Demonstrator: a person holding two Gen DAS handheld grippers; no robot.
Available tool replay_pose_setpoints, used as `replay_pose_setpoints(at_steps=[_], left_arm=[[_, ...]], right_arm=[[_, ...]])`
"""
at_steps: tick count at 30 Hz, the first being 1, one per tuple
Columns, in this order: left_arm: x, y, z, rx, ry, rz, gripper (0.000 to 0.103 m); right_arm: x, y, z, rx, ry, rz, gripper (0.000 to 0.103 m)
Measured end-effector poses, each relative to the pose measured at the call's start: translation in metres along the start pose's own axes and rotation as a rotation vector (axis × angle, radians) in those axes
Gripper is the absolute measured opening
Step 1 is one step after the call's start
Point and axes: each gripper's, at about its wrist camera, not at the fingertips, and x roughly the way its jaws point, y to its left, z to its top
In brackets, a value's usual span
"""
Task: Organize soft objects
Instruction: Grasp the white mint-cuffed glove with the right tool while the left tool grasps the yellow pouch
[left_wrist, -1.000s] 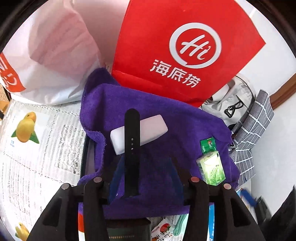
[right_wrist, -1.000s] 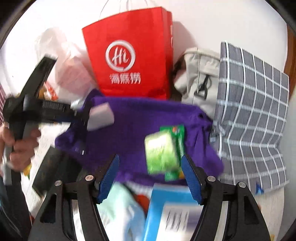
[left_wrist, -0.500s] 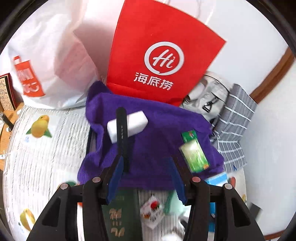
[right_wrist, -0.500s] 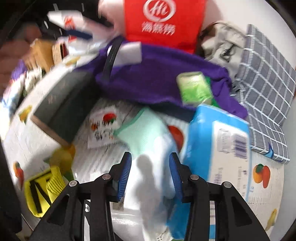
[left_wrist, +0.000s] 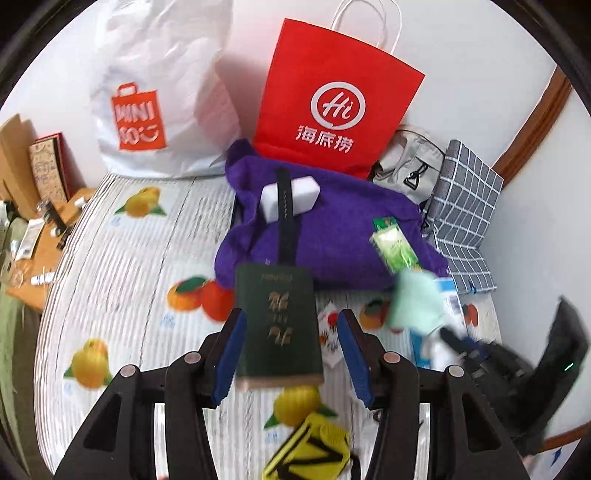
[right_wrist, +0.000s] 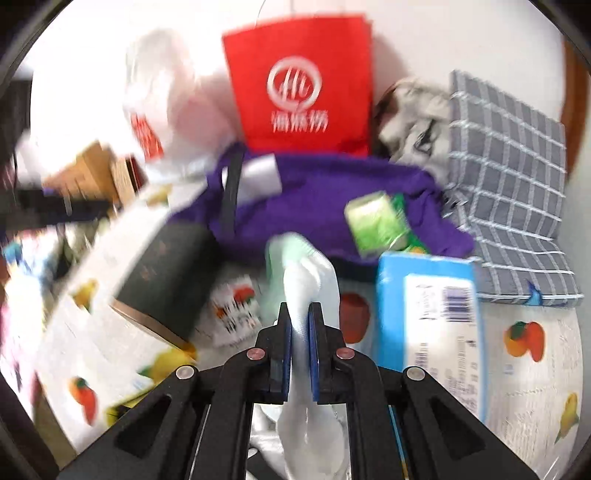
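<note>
Sock (right_wrist: 308, 280) pinched in right hand-held gripper (right_wrist: 299, 314); left hand-held gripper (left_wrist: 291, 332) spread wide.

Black hand-held gripper (left_wrist: 290, 350) frames, blue pads (silver screws)

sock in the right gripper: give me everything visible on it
The sock is white knit fabric with a pale mint-green toe or cuff end. It looks soft and limp. The right gripper is shut on its middle: the green-tipped part sticks up past the fingertips, the rest hangs below between the arms. The left wrist view shows it lifted near the blue packet, blurred. Whether it touches the tablecloth cannot be told.
</note>
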Motion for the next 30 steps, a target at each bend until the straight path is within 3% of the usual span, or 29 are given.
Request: replay_pose_setpoints(at_steps=[6,11,14,20,30], left_arm=[[-0.012,0.004,-0.04,-0.017,0.021,0.016,0.049],[-0.01,0.0,-0.078,-0.008,0.063,0.016,0.049],[-0.008,-0.005,-0.1,0.003,0.09,0.007,0.051],[0.003,-0.01,-0.135,0.037,0.113,-0.019,0.066],[0.047,-0.02,-0.152,0.144,0.198,0.039,0.072]], right_arm=[[-0.048,-0.004,-0.01,0.029,-0.047,0.009,0.008],[-0.073,-0.012,-0.045,0.042,-0.033,0.014,0.008],[-0.077,-0.022,-0.067,0.071,-0.003,0.016,0.008],[-0.089,-0.036,-0.107,0.088,0.025,-0.024,0.008],[-0.07,-0.06,-0.141,0.111,0.062,-0.097,0.009]])
